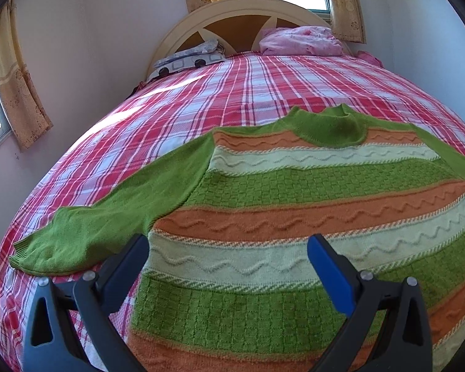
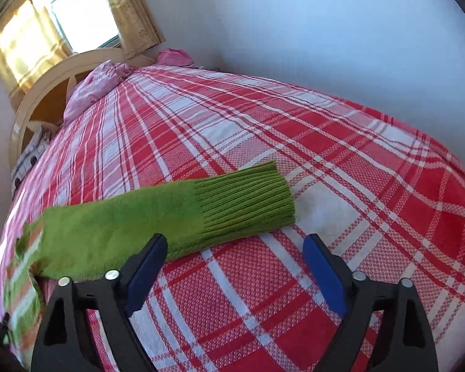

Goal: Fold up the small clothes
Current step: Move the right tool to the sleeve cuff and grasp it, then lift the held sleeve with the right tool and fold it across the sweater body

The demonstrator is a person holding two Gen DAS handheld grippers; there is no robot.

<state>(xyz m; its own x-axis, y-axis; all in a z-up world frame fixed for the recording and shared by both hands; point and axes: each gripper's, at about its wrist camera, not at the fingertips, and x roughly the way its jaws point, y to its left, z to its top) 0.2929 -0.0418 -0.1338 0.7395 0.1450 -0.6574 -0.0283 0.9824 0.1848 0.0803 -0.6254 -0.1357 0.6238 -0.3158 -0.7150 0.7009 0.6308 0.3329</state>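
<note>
A small knitted sweater [image 1: 294,192] with green, orange and pale stripes lies flat on the bed, neck toward the headboard. Its left green sleeve [image 1: 86,232] stretches out to the left. My left gripper [image 1: 229,248] is open and empty, just above the sweater's lower body near the left side seam. In the right wrist view the other green sleeve [image 2: 170,217] lies flat with its ribbed cuff [image 2: 248,201] pointing right. My right gripper [image 2: 235,248] is open and empty, just in front of that sleeve, over the bedsheet.
The bed carries a red and white plaid sheet [image 1: 201,99] [image 2: 325,161]. A patterned pillow [image 1: 189,60] and a pink bundle [image 1: 300,42] lie by the headboard [image 1: 232,15]. Walls and curtained windows surround the bed.
</note>
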